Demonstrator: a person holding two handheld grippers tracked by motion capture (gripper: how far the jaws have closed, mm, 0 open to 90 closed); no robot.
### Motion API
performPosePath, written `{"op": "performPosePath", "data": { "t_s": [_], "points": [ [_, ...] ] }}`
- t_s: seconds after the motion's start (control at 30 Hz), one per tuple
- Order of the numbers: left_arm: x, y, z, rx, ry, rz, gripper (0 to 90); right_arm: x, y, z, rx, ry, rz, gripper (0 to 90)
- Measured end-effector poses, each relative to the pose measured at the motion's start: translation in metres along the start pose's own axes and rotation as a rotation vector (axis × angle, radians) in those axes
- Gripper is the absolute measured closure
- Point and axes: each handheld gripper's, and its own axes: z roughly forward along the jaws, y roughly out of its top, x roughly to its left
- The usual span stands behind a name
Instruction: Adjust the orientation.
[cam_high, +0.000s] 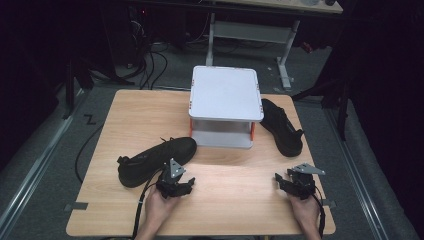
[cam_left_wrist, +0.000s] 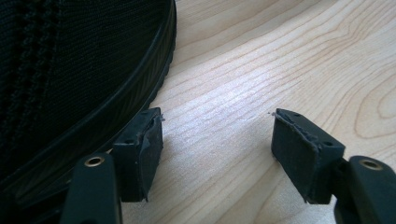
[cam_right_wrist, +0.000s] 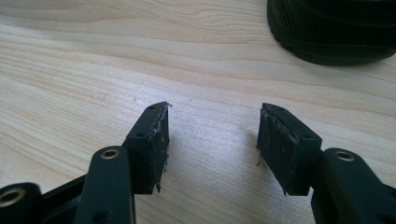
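Two hand-held grippers rest low over a wooden table (cam_high: 125, 210) on which a white two-tier shoe rack (cam_high: 226, 106) stands at the far middle. One black shoe (cam_high: 155, 160) lies on its side just ahead of the left gripper (cam_high: 176, 184); the other black shoe (cam_high: 282, 127) lies beside the rack's right edge, well apart from the right gripper (cam_high: 295, 182). Both sets of jaws stand wide and empty — released, nothing between the pads. The layout suggests a pair awaiting placement on the rack, each shoe nearest the hand likely to take it. The left gripper view adds what the high view cannot: the shoe's ribbed sole rim (cam_left_wrist: 140, 98) lies just beside the near jaw, whether touching cannot be told. The right gripper view shows bare wood between the jaws and the second shoe's toe (cam_right_wrist: 334, 32) farther off.
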Motion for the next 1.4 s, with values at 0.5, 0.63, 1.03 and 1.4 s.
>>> {"op": "performPosePath", "data": {
  "t_s": [0.5,0.63,1.03,1.4],
  "points": [
    [0.0,-0.001,-0.002,0.016,-0.034,0.014,32.9,0.0,0.0,0.0,0.002,0.003,-0.002,41.6],
    [0.0,-0.001,-0.003,0.017,-0.044,0.016,33.7,0.0,0.0,0.0,0.002,0.003,-0.002,41.6],
    [0.002,0.003,-0.009,0.018,-0.026,-0.01,36.8,0.0,0.0,0.0,0.002,0.003,-0.002,41.6],
    [0.002,0.01,-0.022,0.008,-0.05,-0.019,37.6,0.0,0.0,0.0,0.002,0.003,-0.002,41.6]
  ]
}}
